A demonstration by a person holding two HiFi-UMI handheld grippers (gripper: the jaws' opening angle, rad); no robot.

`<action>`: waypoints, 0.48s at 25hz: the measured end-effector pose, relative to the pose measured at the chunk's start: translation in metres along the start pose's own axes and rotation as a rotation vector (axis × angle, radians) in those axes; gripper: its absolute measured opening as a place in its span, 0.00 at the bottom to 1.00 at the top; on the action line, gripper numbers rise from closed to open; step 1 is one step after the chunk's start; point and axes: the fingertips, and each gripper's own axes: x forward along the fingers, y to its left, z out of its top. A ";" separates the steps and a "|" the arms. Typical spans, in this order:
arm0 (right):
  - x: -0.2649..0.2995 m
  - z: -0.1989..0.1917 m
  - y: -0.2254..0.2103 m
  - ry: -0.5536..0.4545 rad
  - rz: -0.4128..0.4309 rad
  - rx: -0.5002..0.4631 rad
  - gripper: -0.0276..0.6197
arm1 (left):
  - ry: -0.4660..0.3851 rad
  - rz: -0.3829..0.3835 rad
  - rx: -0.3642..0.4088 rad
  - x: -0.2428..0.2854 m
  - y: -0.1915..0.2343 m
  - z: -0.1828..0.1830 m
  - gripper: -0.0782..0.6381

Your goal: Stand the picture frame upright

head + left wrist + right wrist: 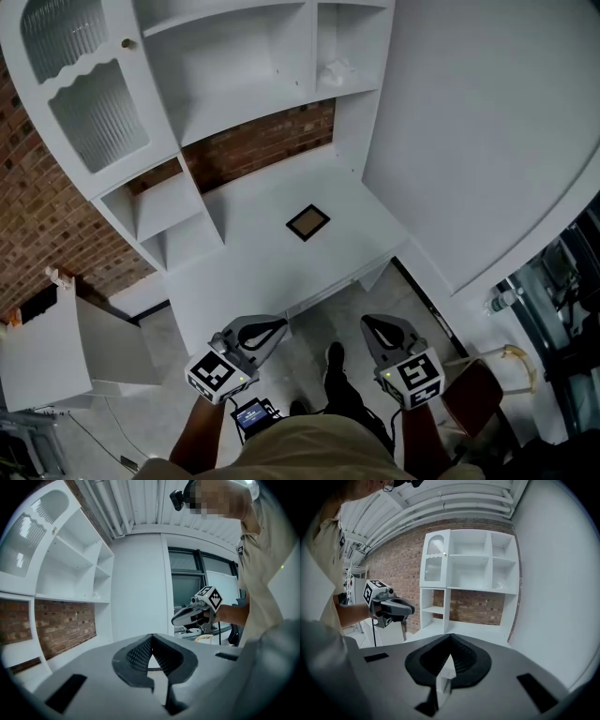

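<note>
A small dark picture frame [307,222] lies flat on the white desk [253,272], near its middle. Both grippers hover over the floor in front of the desk's near edge, well short of the frame. My left gripper [283,323] is shut with nothing in it, its pads meeting at the tip [151,637]. My right gripper [367,322] is also shut and empty [450,637]. Each gripper shows in the other's view: the right one [174,619] and the left one [411,608]. Neither gripper view shows the frame.
A white shelf unit [234,84] with a ribbed glass door [89,112] rises behind the desk against a brick wall [262,141]. A white wall panel [487,131] stands at the right and a white box [42,352] at the left. A brown chair [473,394] is near my right arm.
</note>
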 end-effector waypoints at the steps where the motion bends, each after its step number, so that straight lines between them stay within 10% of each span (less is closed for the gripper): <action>1: 0.009 0.001 -0.006 -0.003 0.005 -0.001 0.05 | 0.006 0.011 -0.003 0.002 0.008 -0.002 0.12; 12: 0.115 0.005 -0.079 0.008 0.112 -0.004 0.05 | 0.059 0.116 -0.039 0.055 0.104 -0.014 0.12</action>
